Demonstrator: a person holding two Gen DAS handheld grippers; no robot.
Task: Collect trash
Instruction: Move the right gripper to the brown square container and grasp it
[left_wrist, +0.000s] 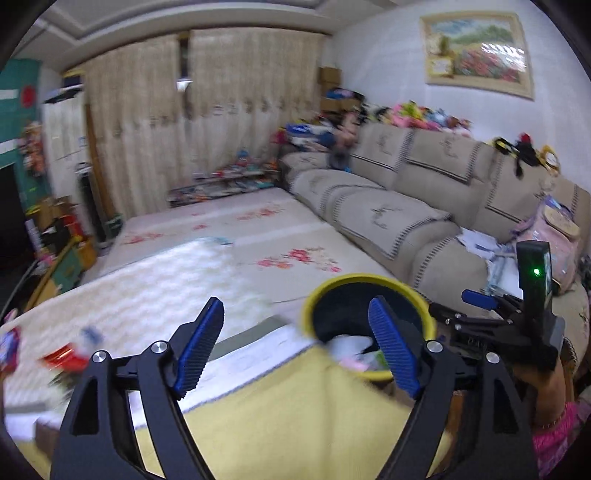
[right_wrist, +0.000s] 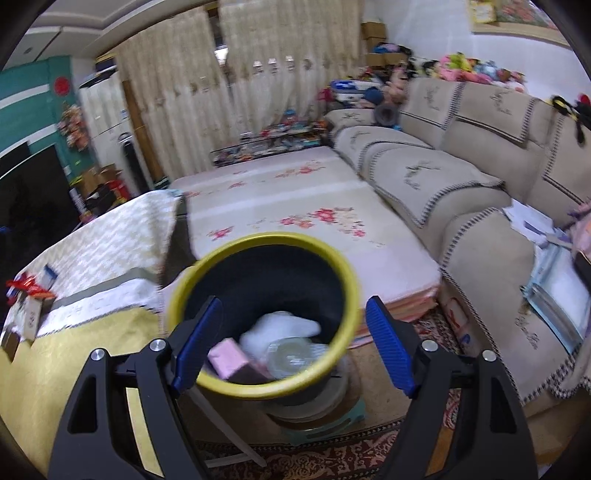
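A black trash bin with a yellow rim (right_wrist: 258, 240) stands right below my right gripper (right_wrist: 294, 302), which is open and empty, its fingers straddling the rim in view. Inside the bin lie crumpled white paper (right_wrist: 280, 328), a pink box (right_wrist: 229, 358) and a clear plastic lid (right_wrist: 291, 354). My left gripper (left_wrist: 295, 306) is open and empty over the table's yellow cloth (left_wrist: 295, 413), and the bin (left_wrist: 332, 284) sits just ahead to its right. A red wrapper (left_wrist: 62, 358) and a blue-and-white packet (left_wrist: 92, 332) lie on the table at the left.
The bin rests on a low stool (right_wrist: 325, 417) over a patterned rug. A beige sofa (right_wrist: 424, 173) with papers runs along the right. A flowered floor mat (right_wrist: 295, 206) lies beyond the bin. A small box (right_wrist: 29, 317) sits near the table's left edge.
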